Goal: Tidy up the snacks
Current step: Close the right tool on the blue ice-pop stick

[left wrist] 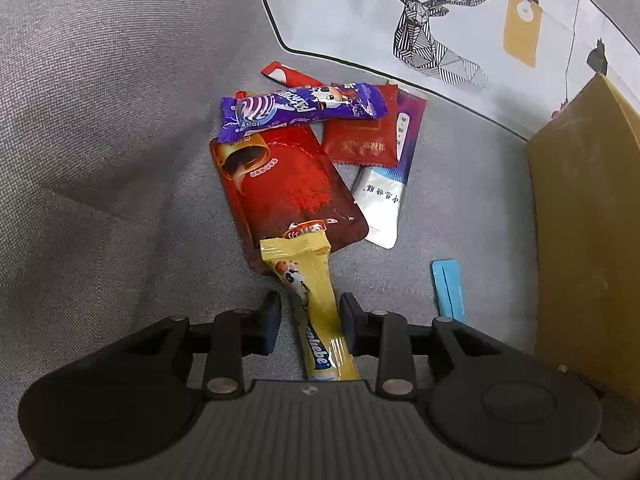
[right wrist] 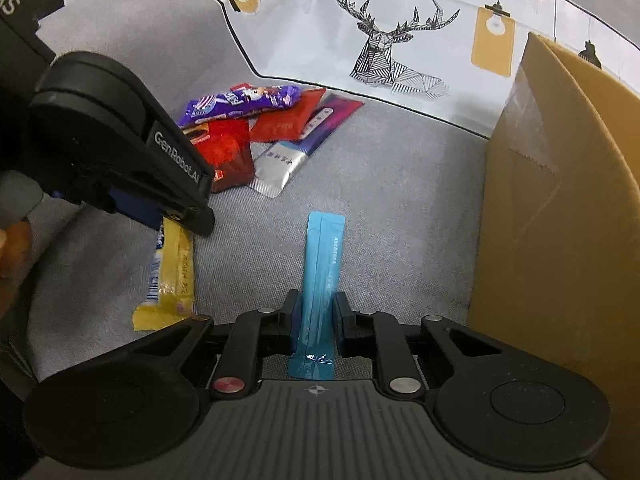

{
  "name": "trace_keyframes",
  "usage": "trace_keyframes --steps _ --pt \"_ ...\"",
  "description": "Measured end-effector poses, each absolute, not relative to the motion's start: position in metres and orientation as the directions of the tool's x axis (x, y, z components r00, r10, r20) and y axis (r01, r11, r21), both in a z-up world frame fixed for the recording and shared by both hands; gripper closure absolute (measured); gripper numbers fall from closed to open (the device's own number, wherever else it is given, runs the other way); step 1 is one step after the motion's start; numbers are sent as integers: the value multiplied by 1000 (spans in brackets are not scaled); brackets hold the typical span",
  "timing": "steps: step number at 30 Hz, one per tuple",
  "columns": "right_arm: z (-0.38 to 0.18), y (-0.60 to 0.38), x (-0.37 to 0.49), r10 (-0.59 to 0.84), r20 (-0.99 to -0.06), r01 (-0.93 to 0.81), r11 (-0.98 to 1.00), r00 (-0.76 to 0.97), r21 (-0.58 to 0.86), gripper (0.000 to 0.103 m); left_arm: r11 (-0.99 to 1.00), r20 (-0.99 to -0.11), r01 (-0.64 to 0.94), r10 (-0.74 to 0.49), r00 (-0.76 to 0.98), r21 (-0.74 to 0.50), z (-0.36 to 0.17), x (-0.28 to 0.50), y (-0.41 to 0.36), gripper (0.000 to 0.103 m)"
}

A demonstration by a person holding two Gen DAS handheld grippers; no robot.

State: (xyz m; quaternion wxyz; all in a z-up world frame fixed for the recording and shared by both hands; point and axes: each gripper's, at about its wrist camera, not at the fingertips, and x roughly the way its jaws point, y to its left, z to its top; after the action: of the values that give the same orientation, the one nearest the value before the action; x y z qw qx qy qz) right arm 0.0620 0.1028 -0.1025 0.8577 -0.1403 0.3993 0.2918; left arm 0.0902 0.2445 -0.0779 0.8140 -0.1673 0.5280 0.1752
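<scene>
A yellow snack bar [left wrist: 304, 264] lies on the grey fabric surface [left wrist: 100, 160], its far end resting on a large red pouch [left wrist: 284, 188]. My left gripper [left wrist: 312, 308] straddles the bar with its jaws open, and a gap shows beside the left finger. From the right wrist view, the left gripper [right wrist: 168, 216] stands over the same yellow bar [right wrist: 172, 280]. My right gripper [right wrist: 317, 308] is shut on the near end of a light blue stick packet [right wrist: 322, 256], which points away along the fabric. The blue packet [left wrist: 448, 288] also shows in the left wrist view.
A pile sits further back: a purple wrapper [left wrist: 300, 108], a small red sachet [left wrist: 360, 136], a white and purple sachet [left wrist: 384, 200]. A cardboard box [right wrist: 560, 200] stands at the right. A white deer-print cushion [right wrist: 380, 40] lies behind. A person's hand [right wrist: 12, 248] is at the left edge.
</scene>
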Motion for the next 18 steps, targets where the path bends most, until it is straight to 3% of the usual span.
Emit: trace_keyframes --steps 18 --pt "-103 104 64 389 -765 -615 788 513 -11 84 888 -918 -454 113 380 -78 -79 92 242 67"
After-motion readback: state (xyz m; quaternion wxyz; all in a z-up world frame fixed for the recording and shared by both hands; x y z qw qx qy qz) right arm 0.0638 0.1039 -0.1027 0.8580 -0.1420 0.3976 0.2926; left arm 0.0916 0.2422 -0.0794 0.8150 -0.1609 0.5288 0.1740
